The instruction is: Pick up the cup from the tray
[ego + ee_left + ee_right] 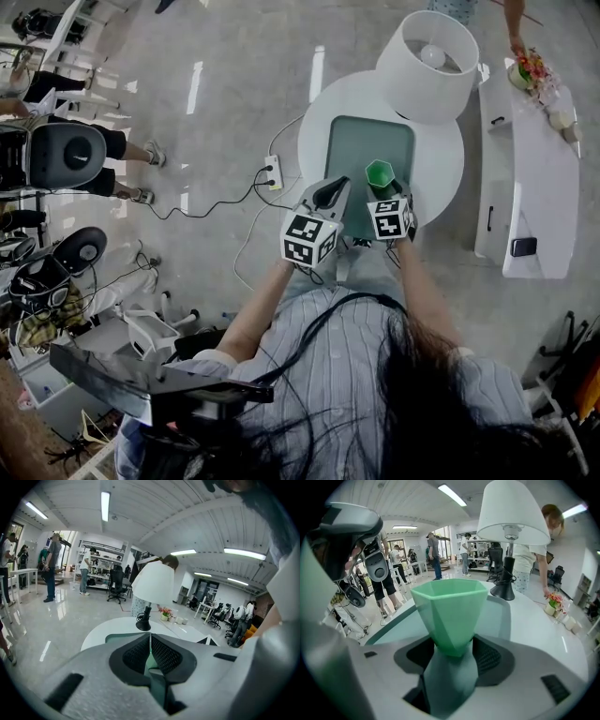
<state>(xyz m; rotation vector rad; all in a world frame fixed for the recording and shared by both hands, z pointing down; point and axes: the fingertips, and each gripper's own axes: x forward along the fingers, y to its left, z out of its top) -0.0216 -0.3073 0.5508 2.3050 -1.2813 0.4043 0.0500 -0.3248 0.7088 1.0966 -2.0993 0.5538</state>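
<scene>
A faceted green cup [380, 175] stands upright on the grey-green tray [356, 141], near its front right corner. My right gripper [385, 193] reaches it from the near side. In the right gripper view the cup [450, 616] fills the gap between the jaws, and both dark pads [487, 656] touch the sides of its narrow base. The right gripper [452, 644] is shut on the cup, whose foot still rests on the tray [501, 616]. My left gripper [330, 195] hovers over the tray's front edge, left of the cup. Its jaws [150, 641] are shut and hold nothing.
The tray lies on a round white table [441, 178]. A white lamp [428, 66] stands at the table's back, just behind the tray. A power strip [273, 173] with cables lies on the floor to the left. A white side unit [525, 178] is at the right.
</scene>
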